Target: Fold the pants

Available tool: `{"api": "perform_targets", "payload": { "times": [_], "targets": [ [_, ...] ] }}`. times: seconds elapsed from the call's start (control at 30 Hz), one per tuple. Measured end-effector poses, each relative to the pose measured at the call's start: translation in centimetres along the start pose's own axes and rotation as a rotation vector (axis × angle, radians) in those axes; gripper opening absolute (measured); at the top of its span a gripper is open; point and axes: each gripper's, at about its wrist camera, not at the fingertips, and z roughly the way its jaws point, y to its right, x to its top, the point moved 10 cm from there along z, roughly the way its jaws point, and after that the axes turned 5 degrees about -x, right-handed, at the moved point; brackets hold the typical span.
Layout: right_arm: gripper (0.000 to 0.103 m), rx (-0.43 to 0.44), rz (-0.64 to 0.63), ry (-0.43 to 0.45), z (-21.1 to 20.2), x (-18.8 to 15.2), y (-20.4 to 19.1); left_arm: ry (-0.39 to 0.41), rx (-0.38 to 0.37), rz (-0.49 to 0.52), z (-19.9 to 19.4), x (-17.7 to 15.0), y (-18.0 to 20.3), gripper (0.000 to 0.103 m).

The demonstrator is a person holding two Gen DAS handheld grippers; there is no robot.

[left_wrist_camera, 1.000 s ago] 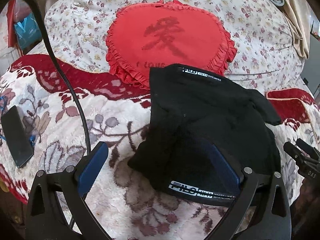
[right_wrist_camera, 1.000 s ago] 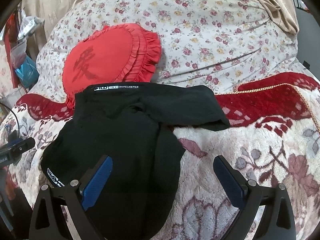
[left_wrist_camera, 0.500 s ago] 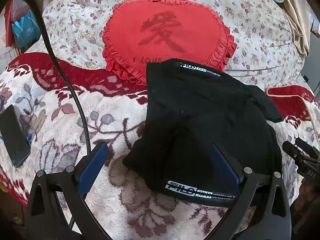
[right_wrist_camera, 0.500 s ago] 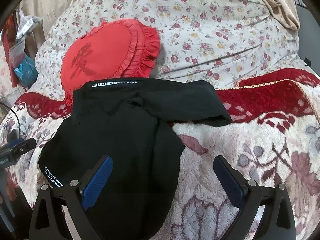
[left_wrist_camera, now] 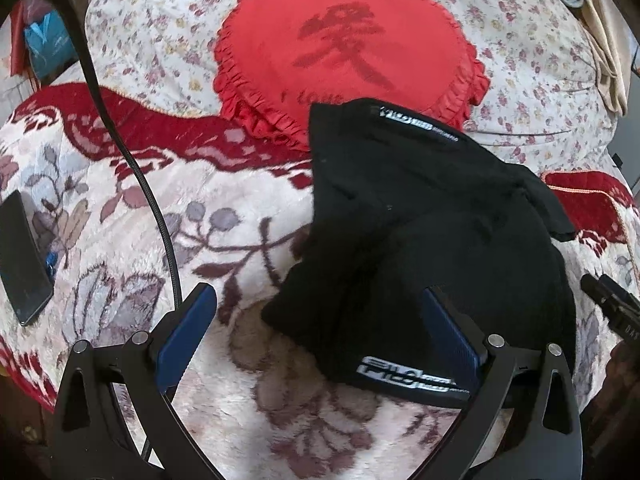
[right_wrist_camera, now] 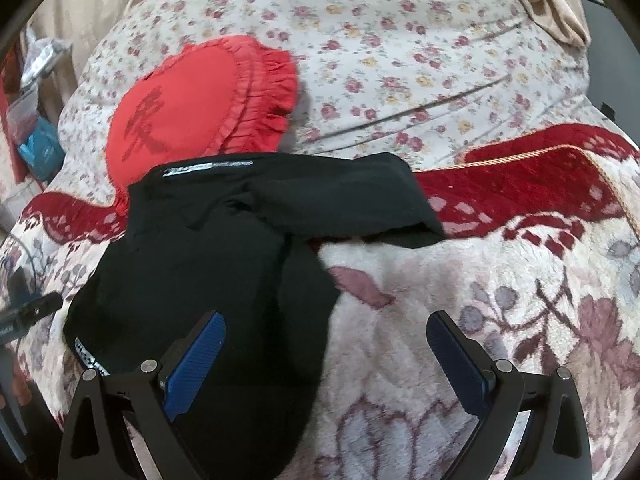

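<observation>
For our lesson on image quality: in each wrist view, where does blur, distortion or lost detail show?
Left wrist view: black folded pants lose fold detail in darkness; the printing on them is smeared. Right wrist view: red heart-shaped ruffled cushion looks soft; fisheye bends the floral fleece blanket, dark corners.

Matt black cloth pants point(left_wrist_camera: 420, 240) on plush blanket point(left_wrist_camera: 224, 232).

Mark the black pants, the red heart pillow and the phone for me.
black pants point(right_wrist_camera: 208, 264), right wrist view, on the middle of the folded cloth.
red heart pillow point(left_wrist_camera: 320, 28), left wrist view, on its face.
phone point(left_wrist_camera: 20, 256), left wrist view, on its dark screen.
</observation>
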Motion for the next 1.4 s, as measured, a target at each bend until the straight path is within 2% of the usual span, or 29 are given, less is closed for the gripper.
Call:
{"api": "perform_targets", "payload": {
  "times": [0.13, 0.3, 0.37, 0.5, 0.57, 0.6, 0.7, 0.73, 0.8, 0.9, 1.07, 1.13, 1.23, 1.3, 1.37, 1.4],
  "targets": [
    [0.1, -0.017, 0.035, -0.013, 0.9, 0.0, 1.6, -0.012, -0.028, -0.04, 0.8, -0.2, -0.8, 0.102],
    [0.087, -0.011, 0.026, -0.03, 2.3, 0.3, 2.0, -0.055, -0.058, -0.067, 2.7, -0.8, -0.9, 0.102],
    [0.077, 0.0, 0.03, -0.037, 3.0, 0.6, 2.0, -0.066, -0.058, -0.068, 3.2, -0.9, -0.9, 0.102],
    [0.066, 0.088, 0.06, -0.083, 5.0, 0.9, 1.1, -0.089, -0.071, -0.078, 4.1, -1.3, -0.7, 0.102],
    [0.046, 0.125, 0.043, -0.105, 6.0, 0.7, 0.0, -0.101, -0.074, -0.083, 4.4, -1.5, -0.5, 0.102],
    [0.044, 0.139, 0.023, -0.109, 6.5, 0.6, -0.9, -0.102, -0.073, -0.084, 4.5, -1.6, -0.5, 0.102],
    [0.022, 0.062, -0.052, -0.071, 6.6, 0.8, -1.4, -0.102, -0.071, -0.076, 4.5, -1.6, -0.2, 0.102],
    [0.006, 0.066, -0.036, -0.058, 6.1, 1.1, -1.1, -0.104, -0.073, -0.074, 4.5, -1.6, -0.1, 0.102],
    [0.006, 0.108, 0.002, -0.042, 4.7, 1.6, -0.4, -0.108, -0.075, -0.068, 4.5, -1.6, 0.2, 0.102],
    [0.006, 0.046, -0.032, 0.008, 1.4, 2.1, 1.3, -0.107, -0.081, -0.07, 4.4, -1.6, 0.4, 0.102],
    [0.006, -0.086, 0.01, 0.045, -4.2, 1.1, 6.8, -0.104, -0.095, -0.095, 4.1, -1.8, 0.6, 0.102],
    [0.006, -0.145, 0.004, 0.0, -5.4, -0.7, 8.9, -0.1, -0.09, -0.093, 3.9, -1.8, 0.6, 0.102],
    [0.008, -0.086, -0.003, -0.092, -6.0, -4.0, 9.7, -0.099, -0.083, -0.086, 3.8, -1.9, 0.5, 0.102],
    [0.02, -0.051, 0.048, -0.101, -6.8, -5.2, 10.9, -0.097, -0.075, -0.085, 3.8, -1.9, 0.3, 0.102],
    [0.038, -0.116, 0.107, -0.088, -7.6, -5.8, 13.6, -0.093, -0.062, -0.084, 3.6, -1.9, 0.0, 0.102],
    [0.038, -0.157, 0.137, -0.08, -7.8, -5.8, 15.1, -0.088, -0.053, -0.082, 3.5, -1.8, -0.2, 0.102]
  ]
}}
